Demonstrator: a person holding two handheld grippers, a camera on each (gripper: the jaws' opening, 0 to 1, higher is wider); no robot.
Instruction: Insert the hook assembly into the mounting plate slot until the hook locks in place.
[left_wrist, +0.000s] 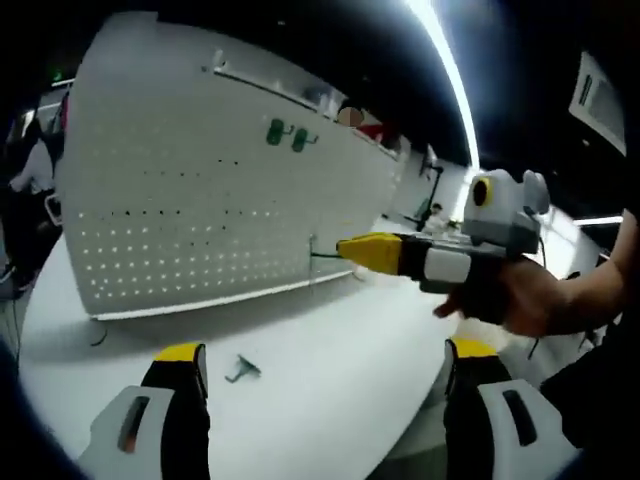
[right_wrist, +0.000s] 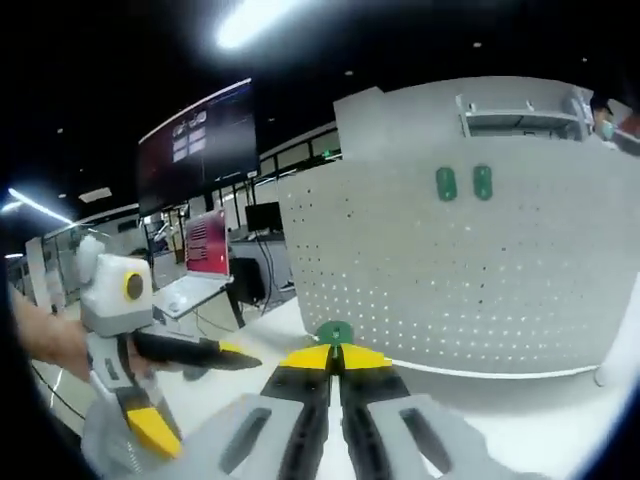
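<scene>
Pinched tight between the yellow tips of the right gripper (right_wrist: 335, 362) is a small green hook (right_wrist: 334, 332), poking up just past the tips. Ahead of it stands the white board full of little holes (right_wrist: 450, 290) (the mounting plate), close but not touching as far as one can tell. In the left gripper view the right gripper (left_wrist: 352, 250) comes in from the right side, its tip at the bottom edge of the board (left_wrist: 200, 210), with a thin bit of the hook (left_wrist: 325, 255) sticking out toward the holes.

Higher up on the board sit two green hooks (right_wrist: 463, 183), side by side. The left gripper (left_wrist: 325, 365) has its jaws spread wide apart and holds nothing. Between them, on the white table (left_wrist: 330, 380), lies a small grey metal clip (left_wrist: 242, 370), near the left jaw.

Off to the left of the right gripper, the left gripper (right_wrist: 240, 360) shows too, with a hand (right_wrist: 45, 340) around it. Behind are a laptop (right_wrist: 195, 285), a big dark screen (right_wrist: 195, 145), and a long ceiling light (left_wrist: 445, 70).
</scene>
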